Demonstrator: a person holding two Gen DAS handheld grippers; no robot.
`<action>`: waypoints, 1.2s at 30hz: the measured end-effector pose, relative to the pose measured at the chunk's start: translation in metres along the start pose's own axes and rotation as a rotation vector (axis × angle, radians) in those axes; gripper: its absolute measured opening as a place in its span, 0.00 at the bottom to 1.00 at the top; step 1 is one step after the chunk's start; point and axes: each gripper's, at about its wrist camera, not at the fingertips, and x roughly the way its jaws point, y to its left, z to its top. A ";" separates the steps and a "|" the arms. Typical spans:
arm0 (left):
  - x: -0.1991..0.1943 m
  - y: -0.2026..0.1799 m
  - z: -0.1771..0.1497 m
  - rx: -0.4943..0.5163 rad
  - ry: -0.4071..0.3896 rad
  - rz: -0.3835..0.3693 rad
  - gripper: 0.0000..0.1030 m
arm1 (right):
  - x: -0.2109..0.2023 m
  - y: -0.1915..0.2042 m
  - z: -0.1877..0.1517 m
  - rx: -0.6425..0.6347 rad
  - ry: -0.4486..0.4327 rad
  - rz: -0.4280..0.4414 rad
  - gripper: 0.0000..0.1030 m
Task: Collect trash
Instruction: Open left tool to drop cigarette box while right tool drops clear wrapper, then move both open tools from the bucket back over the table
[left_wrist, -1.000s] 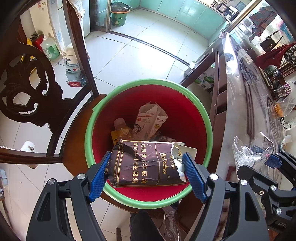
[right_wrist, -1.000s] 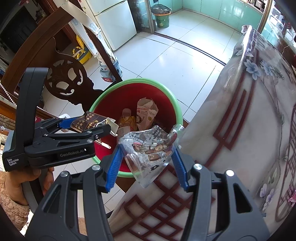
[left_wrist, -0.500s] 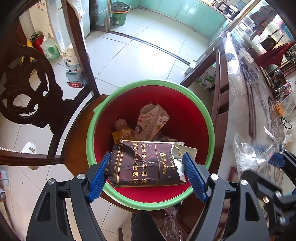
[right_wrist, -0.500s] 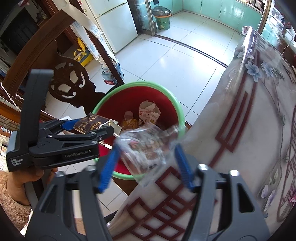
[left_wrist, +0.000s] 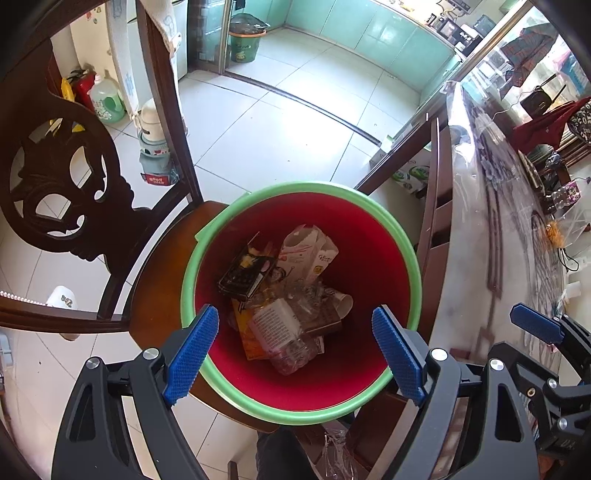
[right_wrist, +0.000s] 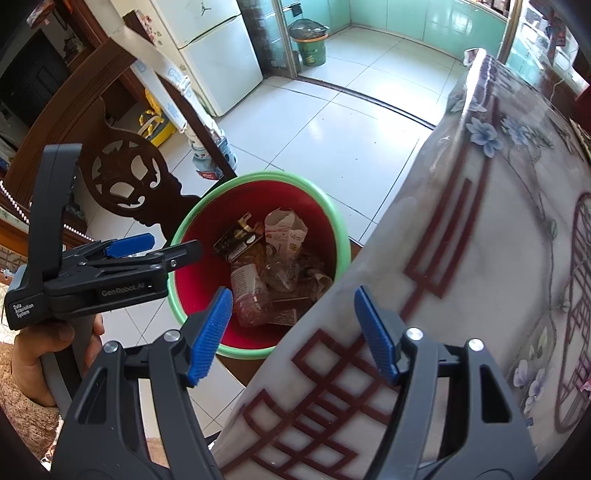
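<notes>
Carton (left_wrist: 243, 275) now in bucket (left_wrist: 207, 266) (on chair (left_wrist: 162, 280))

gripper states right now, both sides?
Left gripper: open, holding nothing, jaws just opened further over the red bin.
Right gripper: open, holding nothing, above the table edge.

Count per kind: two grippers, left gripper (left_wrist: 291, 349) and right gripper (right_wrist: 293, 332). One red bucket (left_wrist: 369, 236). One chair (left_wrist: 74, 206). One table (right_wrist: 498, 258). One green bin (right_wrist: 310, 40), upper centre. One refrigerator (right_wrist: 218, 48).
</notes>
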 end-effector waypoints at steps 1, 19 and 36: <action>-0.001 -0.002 0.000 0.004 -0.001 -0.004 0.79 | -0.001 -0.001 0.000 0.006 -0.003 0.000 0.65; -0.007 -0.065 0.003 0.138 -0.007 -0.059 0.79 | -0.057 -0.109 -0.040 0.282 -0.106 -0.117 0.72; 0.003 -0.280 -0.053 0.409 -0.028 -0.096 0.79 | -0.158 -0.357 -0.175 0.644 -0.193 -0.308 0.77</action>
